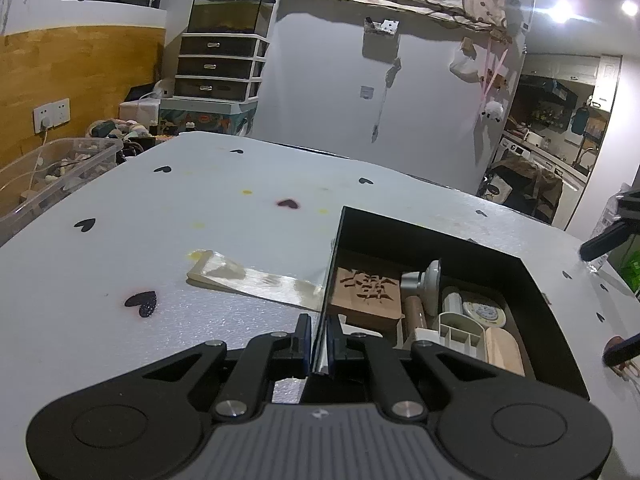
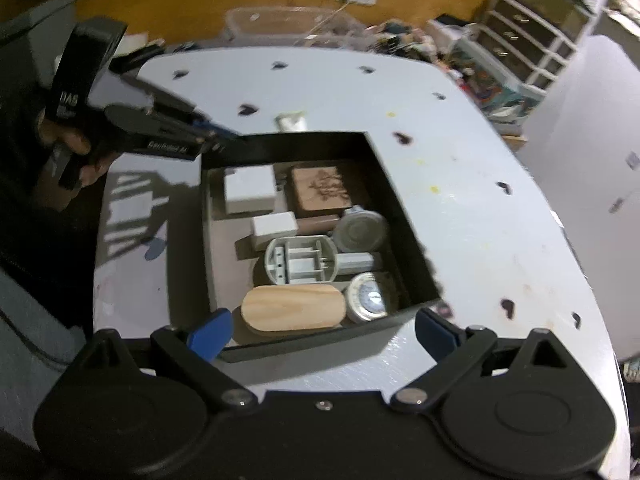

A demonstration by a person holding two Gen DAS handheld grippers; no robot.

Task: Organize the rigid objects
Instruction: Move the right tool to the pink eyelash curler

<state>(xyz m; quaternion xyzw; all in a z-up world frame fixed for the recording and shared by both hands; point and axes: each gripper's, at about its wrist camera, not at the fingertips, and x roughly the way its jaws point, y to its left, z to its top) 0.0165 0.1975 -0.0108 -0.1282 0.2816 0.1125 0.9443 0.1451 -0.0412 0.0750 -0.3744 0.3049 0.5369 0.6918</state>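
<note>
Fingers (image 1: 306,336) of the left gripper (image 1: 319,344) are clamped on the black box (image 2: 400,208) wall, right gripper (image 2: 324,336) fingers spread empty above its near edge; box could be tipped on the bench (image 2: 340,92) if tugged.

One black box (image 2: 400,208): two white blocks (image 2: 249,194), one carved wood block (image 2: 322,191), one oval wood piece (image 2: 294,307), one dial (image 2: 370,299).

Black hand-held gripper (image 2: 322,332), blue pads (image 2: 210,334), silver screws

Left wrist view sat low at the black box's (image 1: 532,280) corner wall, facing across the table (image 1: 224,208), right wrist view looked steeply down from the table's opposite edge, both shared the box.
</note>
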